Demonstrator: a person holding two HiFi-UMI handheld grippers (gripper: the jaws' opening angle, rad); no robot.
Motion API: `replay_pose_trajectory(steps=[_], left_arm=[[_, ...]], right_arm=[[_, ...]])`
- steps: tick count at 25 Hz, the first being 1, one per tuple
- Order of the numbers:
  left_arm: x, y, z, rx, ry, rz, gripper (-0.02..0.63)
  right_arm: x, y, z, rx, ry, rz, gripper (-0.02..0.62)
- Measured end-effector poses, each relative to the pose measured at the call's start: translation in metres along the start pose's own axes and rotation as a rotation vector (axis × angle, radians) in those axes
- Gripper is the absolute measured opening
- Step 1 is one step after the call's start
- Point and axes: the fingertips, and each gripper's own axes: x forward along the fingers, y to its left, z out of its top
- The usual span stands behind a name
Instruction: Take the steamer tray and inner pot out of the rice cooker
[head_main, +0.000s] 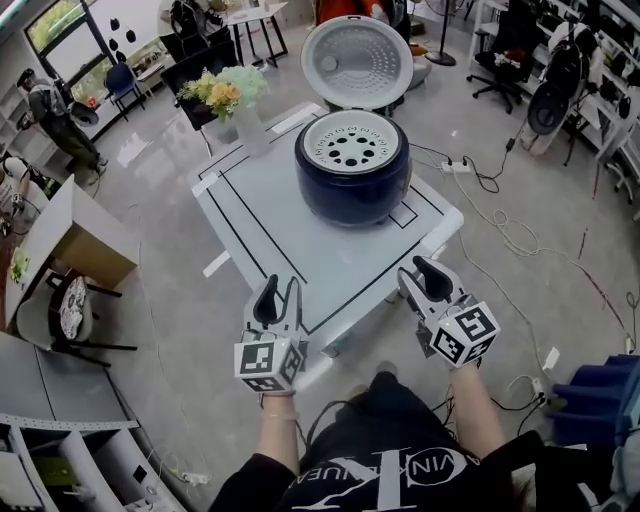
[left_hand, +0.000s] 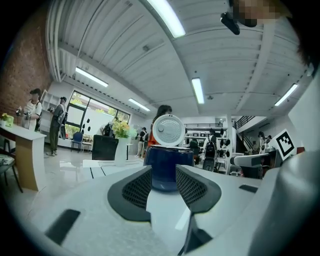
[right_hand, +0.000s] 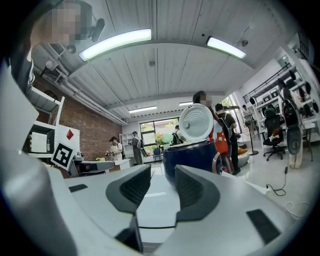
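Left tool (head_main: 281, 291), right tool (head_main: 413, 276) both released, empty; rice cooker (head_main: 350, 190) open; steamer tray (head_main: 352, 148) inside.

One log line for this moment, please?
left gripper: open, empty | right gripper: open, empty | rice cooker: lid up | steamer tray: inside

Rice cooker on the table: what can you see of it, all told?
The rice cooker is a round appliance with a dark blue, glossy body. Its lid stands open at the back, showing a pale, patterned underside. A white steamer tray with round holes sits in its top opening. The cooker stands upright on the far part of a white table marked with black lines.
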Motion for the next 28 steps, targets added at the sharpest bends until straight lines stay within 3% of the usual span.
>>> replay_pose_trajectory(steps=[16, 28], left_arm=[[0.100, 0.034, 0.030, 0.010, -0.001, -0.064, 0.124], [0.183, 0.062, 0.052, -0.002, 0.002, -0.126, 0.130]], right_arm=[[0.087, -0.036, 0.043, -0.024, -0.066, -0.001, 0.135], [0.149, -0.084, 0.070, -0.014, -0.090, -0.076, 0.135]])
